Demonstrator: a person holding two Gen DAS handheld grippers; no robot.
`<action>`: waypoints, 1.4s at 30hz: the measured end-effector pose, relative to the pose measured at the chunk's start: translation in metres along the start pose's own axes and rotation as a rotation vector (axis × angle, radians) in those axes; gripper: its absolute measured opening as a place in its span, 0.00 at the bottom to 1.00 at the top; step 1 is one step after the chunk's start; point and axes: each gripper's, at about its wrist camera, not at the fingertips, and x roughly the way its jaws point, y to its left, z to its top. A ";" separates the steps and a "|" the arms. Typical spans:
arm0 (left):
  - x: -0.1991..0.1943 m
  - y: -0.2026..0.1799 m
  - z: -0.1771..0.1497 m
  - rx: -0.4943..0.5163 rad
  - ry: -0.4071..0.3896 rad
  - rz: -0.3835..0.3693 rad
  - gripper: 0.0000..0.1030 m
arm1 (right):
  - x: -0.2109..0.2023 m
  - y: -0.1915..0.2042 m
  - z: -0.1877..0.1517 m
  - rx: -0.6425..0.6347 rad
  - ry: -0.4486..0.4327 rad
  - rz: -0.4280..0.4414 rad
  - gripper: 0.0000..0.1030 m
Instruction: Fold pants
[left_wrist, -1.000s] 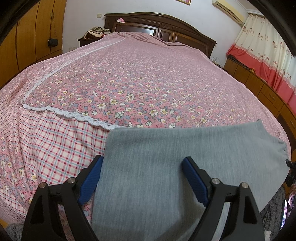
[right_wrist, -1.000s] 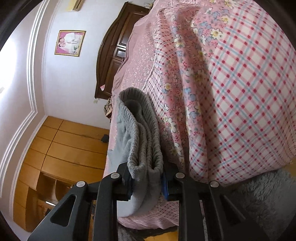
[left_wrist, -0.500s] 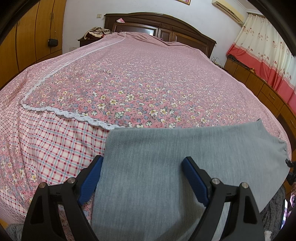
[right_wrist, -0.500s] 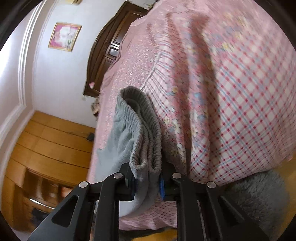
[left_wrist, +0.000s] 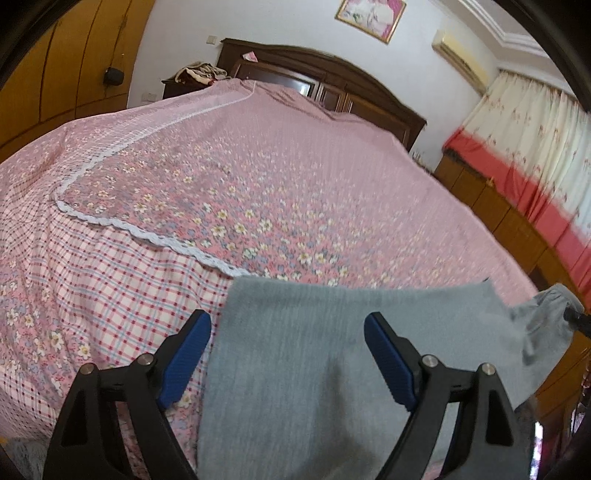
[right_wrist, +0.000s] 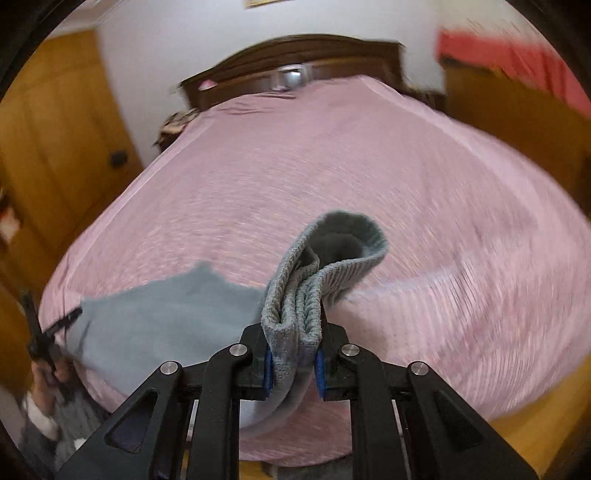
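My right gripper (right_wrist: 293, 363) is clamped on the pants' (left_wrist: 332, 354) bunched waistband; blur hides the bedspread (right_wrist: 332, 177) beyond. My left gripper (left_wrist: 286, 349) gapes wide above the pants, contact unclear.

The left tool (left_wrist: 286, 356) hovers with its blue-padded jaws spread wide over the grey knit pants (left_wrist: 332, 369), which lie flat at the near edge of the bed (left_wrist: 295, 177); the pads seem to clear the cloth, though blur makes that hard to judge. The bed wears a pink floral cover with a white lace trim (left_wrist: 155, 236) and a red-checked border toward its near left corner. At the near right corner the pants' ribbed waistband (left_wrist: 546, 314) is lifted, beside a black tool tip (left_wrist: 578, 320).
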 end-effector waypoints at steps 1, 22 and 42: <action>-0.003 0.002 0.001 -0.007 -0.008 -0.009 0.86 | 0.000 0.023 0.008 -0.058 -0.006 -0.015 0.17; -0.050 0.109 -0.016 -0.453 -0.031 -0.139 0.76 | 0.107 0.445 -0.077 -0.782 -0.012 0.209 0.17; -0.053 0.143 -0.018 -0.545 -0.031 -0.276 0.76 | 0.169 0.499 -0.149 -1.065 0.009 -0.042 0.20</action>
